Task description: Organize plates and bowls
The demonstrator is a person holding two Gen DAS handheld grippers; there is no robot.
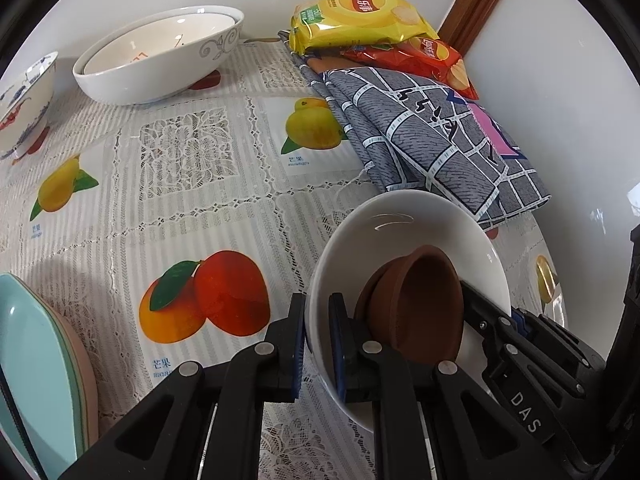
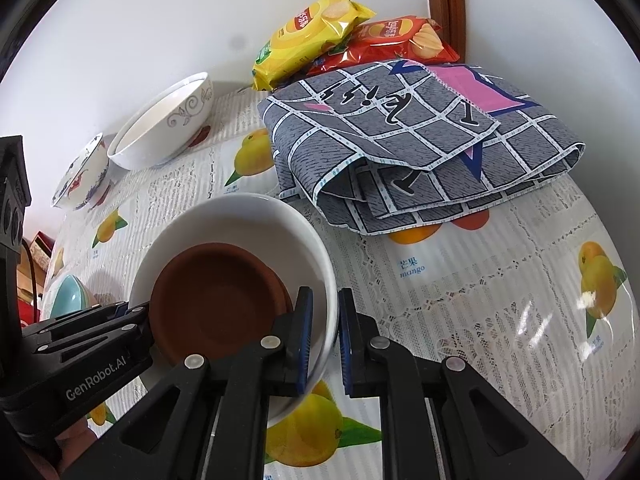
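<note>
A plain white bowl (image 1: 400, 224) holds two nested brown dishes (image 1: 420, 304). My left gripper (image 1: 318, 344) is shut on the bowl's left rim, one finger inside and one outside. My right gripper (image 2: 324, 344) straddles the opposite rim of the same bowl (image 2: 240, 220), with the inner pad on the wall and a small gap at the outer pad. The brown dishes (image 2: 216, 300) lie tilted inside. The right gripper also shows in the left wrist view, at the bowl's right side (image 1: 492, 320).
Two nested large white bowls (image 1: 160, 56) and a blue-and-red patterned bowl (image 1: 24, 100) stand at the back by the wall. Stacked teal and pink plates (image 1: 44, 368) are at the left. A folded grey cloth (image 2: 420, 140) and chip bags (image 2: 312, 32) lie at the back right.
</note>
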